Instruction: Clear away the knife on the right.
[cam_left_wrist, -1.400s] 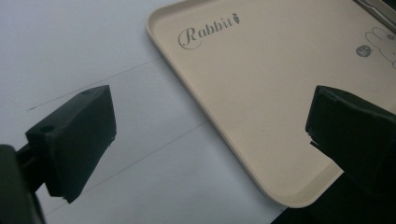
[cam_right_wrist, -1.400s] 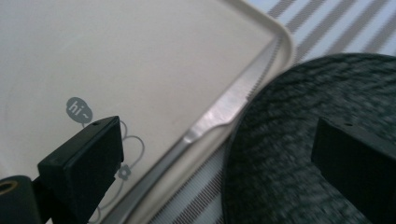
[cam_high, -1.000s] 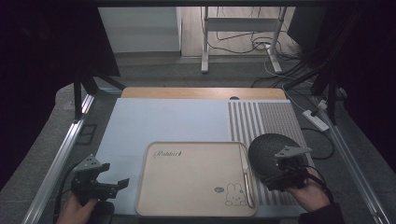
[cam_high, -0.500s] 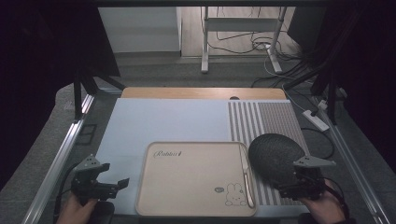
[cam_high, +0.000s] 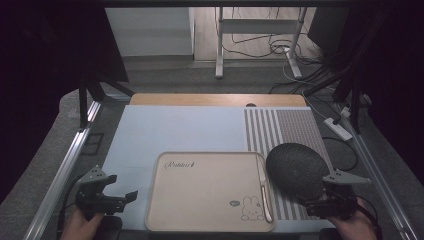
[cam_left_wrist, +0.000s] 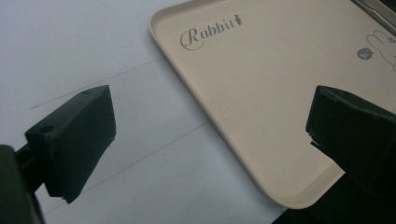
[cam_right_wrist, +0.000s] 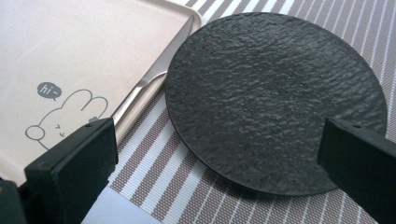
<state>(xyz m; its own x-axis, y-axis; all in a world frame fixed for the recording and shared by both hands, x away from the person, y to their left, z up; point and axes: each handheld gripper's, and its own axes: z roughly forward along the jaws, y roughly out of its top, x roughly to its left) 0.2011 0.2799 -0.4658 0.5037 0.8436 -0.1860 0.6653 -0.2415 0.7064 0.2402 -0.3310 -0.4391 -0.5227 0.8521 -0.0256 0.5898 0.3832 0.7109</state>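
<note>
A round black textured plate (cam_high: 295, 170) lies on the striped placemat (cam_high: 285, 127), just right of a beige tray (cam_high: 210, 192) with "Rabbit" lettering and a bunny drawing. A table knife (cam_high: 263, 192) rests along the tray's right rim. My right gripper (cam_high: 311, 202) sits at the plate's near edge, open; in the right gripper view its jaws stand wide apart around the plate (cam_right_wrist: 275, 98), with the knife (cam_right_wrist: 154, 79) to the left. My left gripper (cam_high: 125, 198) hovers left of the tray, open, and the tray's near-left corner (cam_left_wrist: 280, 93) lies between its jaws.
A pale blue mat (cam_high: 175, 132) covers the table's left and middle, with a wooden strip (cam_high: 215, 99) at the far edge. Metal frame rails (cam_high: 65, 170) run along both sides. Cables and a power strip (cam_high: 339, 129) lie on the floor beyond.
My right gripper has drawn back from over the plate toward the table's near edge. The plate stays on the striped placemat. The left gripper has barely moved.
</note>
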